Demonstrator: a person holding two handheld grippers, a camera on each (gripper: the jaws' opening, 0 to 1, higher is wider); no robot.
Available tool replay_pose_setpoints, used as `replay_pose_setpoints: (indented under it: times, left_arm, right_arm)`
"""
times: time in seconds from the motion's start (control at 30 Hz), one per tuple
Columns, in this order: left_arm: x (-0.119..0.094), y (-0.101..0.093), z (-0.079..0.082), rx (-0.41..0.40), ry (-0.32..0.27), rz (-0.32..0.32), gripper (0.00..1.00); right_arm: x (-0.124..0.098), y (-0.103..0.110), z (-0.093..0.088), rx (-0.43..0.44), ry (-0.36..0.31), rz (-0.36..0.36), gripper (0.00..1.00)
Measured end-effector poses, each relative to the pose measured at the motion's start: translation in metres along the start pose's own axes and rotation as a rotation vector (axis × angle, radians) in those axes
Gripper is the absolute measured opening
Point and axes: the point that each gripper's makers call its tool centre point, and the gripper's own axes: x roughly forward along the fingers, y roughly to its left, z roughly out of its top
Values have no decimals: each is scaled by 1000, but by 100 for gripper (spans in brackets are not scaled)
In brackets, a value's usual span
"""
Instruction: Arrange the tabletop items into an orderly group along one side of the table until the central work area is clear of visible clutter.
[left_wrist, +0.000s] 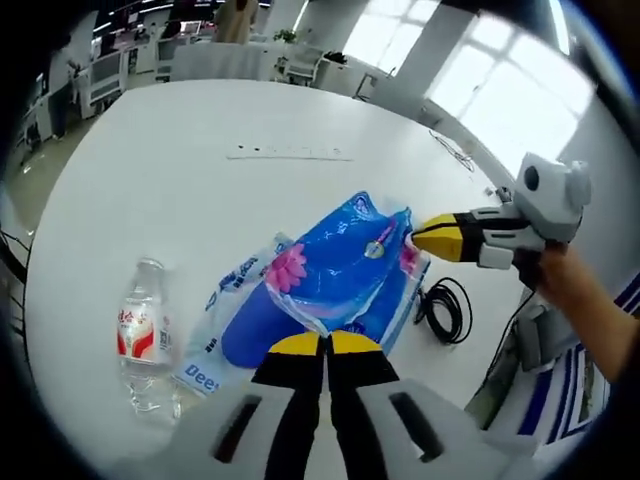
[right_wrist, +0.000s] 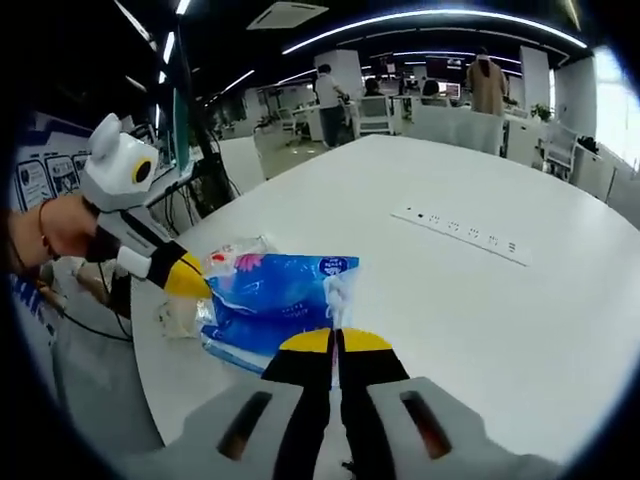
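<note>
Tissue pack (left_wrist: 330, 275), soft, light and crinkly, is pinched at opposite edges by left claw (left_wrist: 325, 345) and right claw (right_wrist: 335, 342), beside water bottle (left_wrist: 143, 335) near the tabletop (left_wrist: 200, 190) edge.

We cannot read most of the print on the blue tissue pack (left_wrist: 330, 285): in the left gripper view only part of a word shows at its near corner, and the left gripper (left_wrist: 325, 345) covers the pack's near edge. In the right gripper view the water bottle (right_wrist: 180, 315) lies mostly hidden behind the pack and the yellow tip of the other gripper. The bottle's red label is too small to read. Right of the pack, the black cable (left_wrist: 447, 310) runs off behind a person's forearm.
</note>
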Motion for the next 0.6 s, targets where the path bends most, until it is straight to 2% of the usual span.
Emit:
replay_pose_setpoints:
  times: [0.6]
  left_arm:
    - [20,-51,27,90,-21,-72,0]
  right_arm:
    - [-58,-35,-6,37,-47,-120,0]
